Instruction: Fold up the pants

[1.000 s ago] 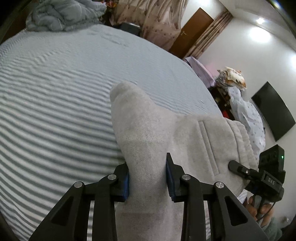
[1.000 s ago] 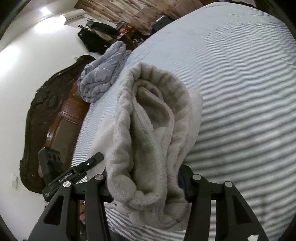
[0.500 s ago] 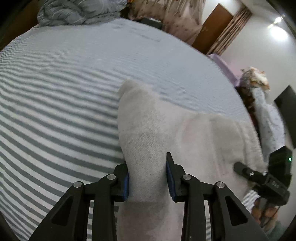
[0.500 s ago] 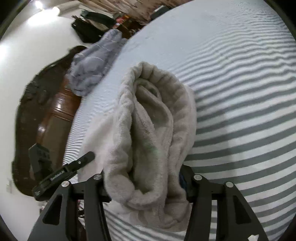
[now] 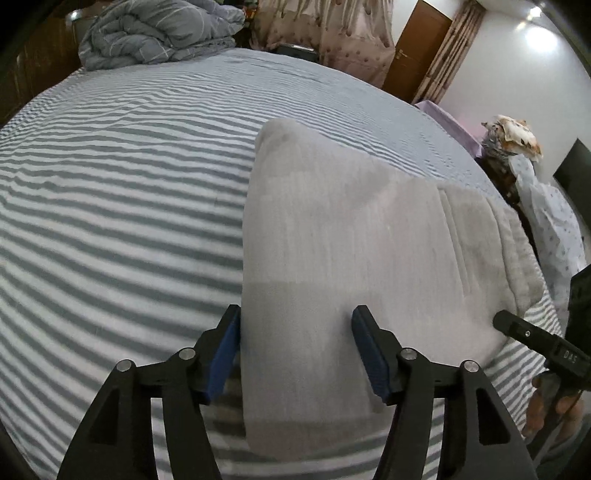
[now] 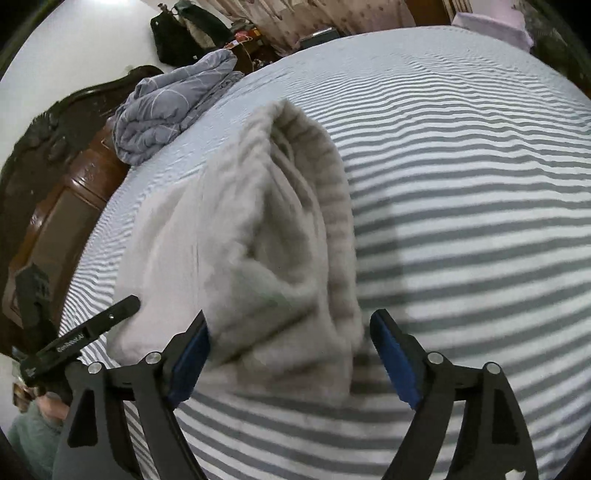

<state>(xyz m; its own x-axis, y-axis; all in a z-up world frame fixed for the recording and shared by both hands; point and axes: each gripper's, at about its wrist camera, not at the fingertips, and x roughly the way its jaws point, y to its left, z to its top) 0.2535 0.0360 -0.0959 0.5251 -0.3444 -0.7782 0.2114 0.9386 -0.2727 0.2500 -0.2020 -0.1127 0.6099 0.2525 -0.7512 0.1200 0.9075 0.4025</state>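
Note:
Light grey fleece pants (image 5: 351, 258) lie folded into a thick pad on the striped bed. In the left wrist view my left gripper (image 5: 295, 350) is open, its blue pads on either side of the near folded edge. In the right wrist view the ribbed waistband end of the pants (image 6: 280, 240) lies bunched on the sheet. My right gripper (image 6: 291, 354) is open, with its pads on either side of that end. The right gripper also shows in the left wrist view (image 5: 543, 343), and the left one in the right wrist view (image 6: 81, 332).
The bed has a grey and white striped sheet (image 5: 110, 221). A crumpled blue-grey duvet (image 5: 155, 33) sits at the far end, also in the right wrist view (image 6: 166, 107). A dark wooden headboard (image 6: 44, 177) runs along the left. Clothes are piled beyond the bed's right side (image 5: 546, 206).
Both grippers have opened and let go of the pants, which now rest on the bed. Both cameras have dropped closer to the sheet.

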